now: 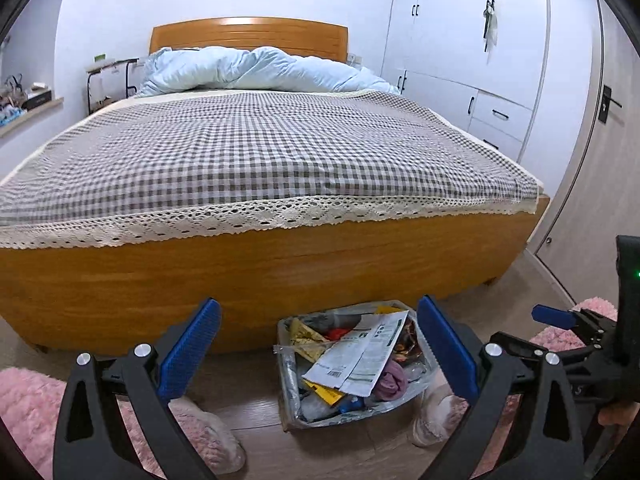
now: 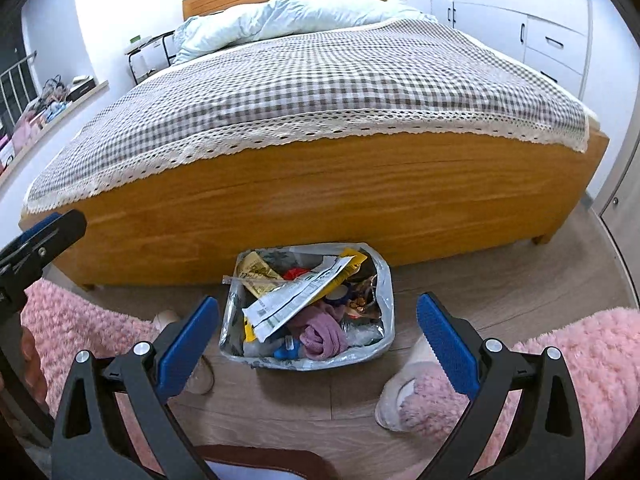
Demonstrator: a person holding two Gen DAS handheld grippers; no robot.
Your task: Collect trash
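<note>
A bin lined with a clear plastic bag (image 1: 422,386) (image 2: 385,280) stands on the wood floor against the bed's footboard. It is full of trash: a white printed wrapper (image 1: 362,356) (image 2: 296,292), yellow packets (image 2: 256,270) and a purple cloth (image 2: 322,336). My left gripper (image 1: 318,344) hangs open above the floor, its blue pads either side of the bin, nothing held. My right gripper (image 2: 318,344) is also open and empty, just in front of the bin. The right gripper (image 1: 560,318) shows at the right edge of the left wrist view.
A wooden bed (image 1: 280,256) with a checked, lace-edged cover (image 1: 260,148) fills the room ahead. Pink fluffy slippers (image 2: 424,396) (image 1: 200,436) and pink fuzzy trouser legs (image 2: 580,360) flank the bin. White wardrobes (image 1: 472,40) line the right wall.
</note>
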